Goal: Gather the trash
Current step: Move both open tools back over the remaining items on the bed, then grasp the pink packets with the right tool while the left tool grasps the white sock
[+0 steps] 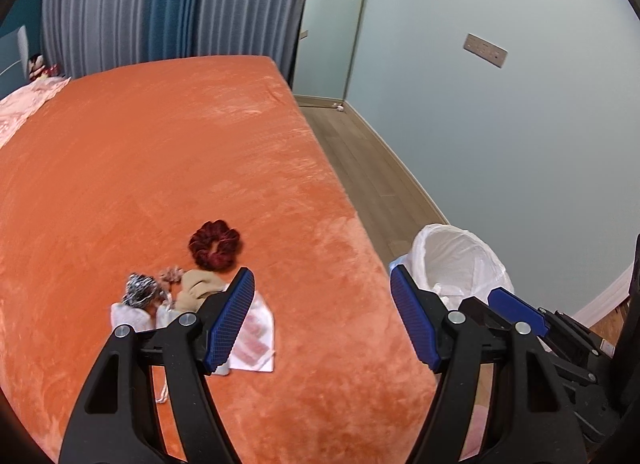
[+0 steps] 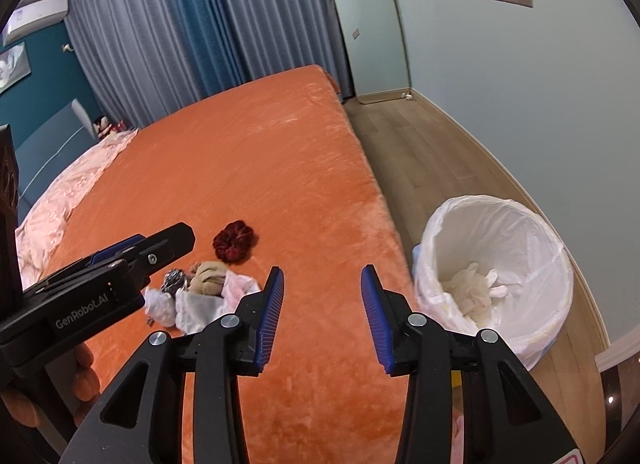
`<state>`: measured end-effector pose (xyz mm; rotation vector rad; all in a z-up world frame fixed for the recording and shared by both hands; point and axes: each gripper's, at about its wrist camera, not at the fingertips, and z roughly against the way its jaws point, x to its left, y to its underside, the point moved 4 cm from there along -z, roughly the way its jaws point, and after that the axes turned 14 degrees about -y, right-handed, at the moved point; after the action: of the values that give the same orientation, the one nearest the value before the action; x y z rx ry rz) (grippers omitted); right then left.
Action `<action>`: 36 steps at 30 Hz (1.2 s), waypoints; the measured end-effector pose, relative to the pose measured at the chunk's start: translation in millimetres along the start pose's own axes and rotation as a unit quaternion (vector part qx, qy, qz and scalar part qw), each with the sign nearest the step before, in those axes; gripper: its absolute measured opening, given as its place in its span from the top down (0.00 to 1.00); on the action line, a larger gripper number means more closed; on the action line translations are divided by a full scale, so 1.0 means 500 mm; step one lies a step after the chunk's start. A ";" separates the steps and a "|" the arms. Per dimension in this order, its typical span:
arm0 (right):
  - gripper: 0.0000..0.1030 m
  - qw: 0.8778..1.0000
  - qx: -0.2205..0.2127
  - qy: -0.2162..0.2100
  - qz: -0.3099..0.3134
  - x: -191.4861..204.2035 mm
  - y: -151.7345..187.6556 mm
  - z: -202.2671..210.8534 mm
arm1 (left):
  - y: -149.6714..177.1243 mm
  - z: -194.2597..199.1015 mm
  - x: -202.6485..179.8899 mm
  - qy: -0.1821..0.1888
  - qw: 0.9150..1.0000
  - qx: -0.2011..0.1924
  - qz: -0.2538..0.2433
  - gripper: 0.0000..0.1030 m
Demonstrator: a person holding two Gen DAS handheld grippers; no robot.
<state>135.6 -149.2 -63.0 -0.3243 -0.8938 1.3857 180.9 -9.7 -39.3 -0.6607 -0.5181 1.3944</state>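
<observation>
A small pile of trash (image 1: 192, 300) lies on the orange bed cover (image 1: 160, 167): a crumpled silver-black ball (image 1: 140, 290), a tan wad (image 1: 198, 284), white tissues and a white wrapper with pink print (image 1: 256, 340). A dark red scrunchie (image 1: 215, 244) lies just beyond it. My left gripper (image 1: 322, 280) is open and empty, its left finger over the pile's right side. My right gripper (image 2: 323, 276) is open and empty above the bed's edge, between the pile (image 2: 200, 292) and the white-lined bin (image 2: 496, 264). The left gripper (image 2: 160, 244) hovers over the pile.
The bin (image 1: 460, 260) stands on the wooden floor (image 2: 420, 151) beside the bed and holds crumpled white items (image 2: 476, 284). A pink quilt (image 2: 60, 199) covers the bed's far left. Curtains (image 2: 180, 23), a leaning mirror (image 2: 368, 23) and a pale wall (image 2: 520, 103) stand behind.
</observation>
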 end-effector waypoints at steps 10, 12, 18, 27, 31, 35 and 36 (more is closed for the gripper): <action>0.61 0.998 0.050 -0.019 0.030 0.089 0.061 -0.082 | 0.052 -0.039 0.185 -0.052 0.997 0.032 0.049 0.35; 0.61 0.997 0.060 -0.022 0.034 0.103 0.072 -0.102 | 0.064 -0.047 0.212 -0.060 0.996 0.038 0.054 0.35; 0.61 0.995 0.092 -0.029 0.039 0.134 0.103 -0.167 | 0.103 -0.091 0.294 -0.087 0.991 0.065 0.072 0.35; 0.61 0.989 0.138 -0.041 0.024 0.153 0.138 -0.278 | 0.145 -0.168 0.365 -0.096 0.986 0.102 0.089 0.35; 0.61 0.987 0.155 -0.039 0.020 0.155 0.145 -0.323 | 0.152 -0.204 0.386 -0.088 0.985 0.117 0.097 0.37; 0.61 0.985 0.166 -0.037 0.016 0.152 0.145 -0.369 | 0.156 -0.233 0.392 -0.078 0.983 0.129 0.101 0.41; 0.61 0.985 0.168 -0.034 0.016 0.150 0.145 -0.379 | 0.158 -0.242 0.392 -0.074 0.983 0.134 0.102 0.44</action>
<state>212.9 -8.3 -208.2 -0.0339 -0.6957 1.5563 230.0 174.6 -190.8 -0.4017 -0.3774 1.6810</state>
